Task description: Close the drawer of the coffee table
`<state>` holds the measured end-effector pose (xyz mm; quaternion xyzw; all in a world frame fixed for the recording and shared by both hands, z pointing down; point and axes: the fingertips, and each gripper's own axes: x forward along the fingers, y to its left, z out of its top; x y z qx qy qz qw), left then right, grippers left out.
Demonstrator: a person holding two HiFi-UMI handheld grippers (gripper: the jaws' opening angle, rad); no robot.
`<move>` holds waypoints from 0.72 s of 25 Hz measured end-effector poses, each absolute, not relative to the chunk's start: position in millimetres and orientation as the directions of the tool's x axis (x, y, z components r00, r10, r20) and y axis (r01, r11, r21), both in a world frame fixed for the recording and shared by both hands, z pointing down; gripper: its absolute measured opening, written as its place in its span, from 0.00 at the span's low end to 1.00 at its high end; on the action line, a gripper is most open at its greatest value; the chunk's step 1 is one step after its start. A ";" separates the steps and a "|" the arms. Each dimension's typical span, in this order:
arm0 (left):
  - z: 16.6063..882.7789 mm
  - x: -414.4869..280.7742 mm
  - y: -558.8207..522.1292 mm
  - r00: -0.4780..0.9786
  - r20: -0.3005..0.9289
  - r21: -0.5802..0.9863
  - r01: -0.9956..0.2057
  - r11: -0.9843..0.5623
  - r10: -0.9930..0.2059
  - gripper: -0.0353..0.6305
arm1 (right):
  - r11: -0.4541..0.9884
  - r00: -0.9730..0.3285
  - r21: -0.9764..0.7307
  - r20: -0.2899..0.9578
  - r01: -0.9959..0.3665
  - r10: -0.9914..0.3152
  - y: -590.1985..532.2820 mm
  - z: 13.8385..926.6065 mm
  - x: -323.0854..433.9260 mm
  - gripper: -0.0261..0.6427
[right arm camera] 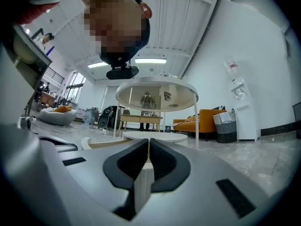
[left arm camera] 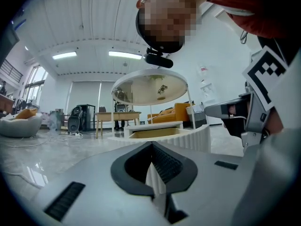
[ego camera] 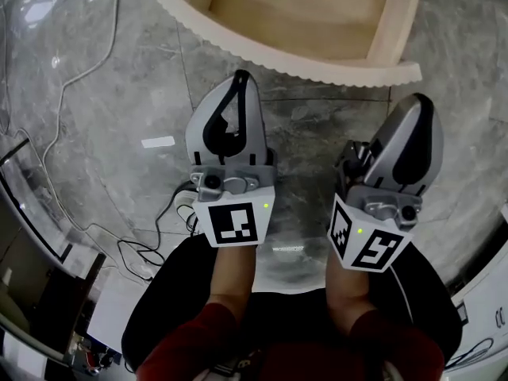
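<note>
The coffee table's drawer (ego camera: 286, 54) stands pulled out at the top of the head view, with a curved, fluted white front and a bare wooden inside. My left gripper (ego camera: 240, 78) points at the drawer front from just short of it, shut and empty. Further right, my right gripper (ego camera: 419, 100) is also shut with nothing in it, a little further back from the front. In the left gripper view the fluted front (left arm camera: 188, 135) lies ahead beyond the closed left gripper (left arm camera: 151, 145), under the round tabletop (left arm camera: 150, 86). The right gripper view shows the closed right gripper (right arm camera: 148, 142) below the tabletop (right arm camera: 157, 91).
Grey marble floor lies all round. Cables (ego camera: 71, 78) trail over it at the left, and a white slip (ego camera: 157, 142) lies near the left gripper. An orange sofa (right arm camera: 202, 121) and a basket (right arm camera: 225, 126) stand far behind the table.
</note>
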<state>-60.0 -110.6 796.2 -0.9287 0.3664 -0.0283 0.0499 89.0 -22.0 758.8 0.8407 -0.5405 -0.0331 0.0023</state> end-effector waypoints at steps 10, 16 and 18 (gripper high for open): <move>805.6 -67.4 -106.6 0.731 0.012 -0.086 -0.679 -0.729 -0.683 0.07 | -0.479 0.481 0.120 -0.013 -0.870 -0.877 8.4 790.7 124.6 0.08; 816.3 -63.7 -106.5 0.732 0.031 -0.080 -0.677 -0.732 -0.680 0.07 | -0.496 0.499 0.096 0.014 -0.863 -0.866 17.0 800.6 133.9 0.08; 818.2 -61.6 -105.1 0.737 0.034 -0.083 -0.671 -0.736 -0.675 0.07 | -0.499 0.502 0.093 0.018 -0.862 -0.865 18.3 802.7 134.9 0.08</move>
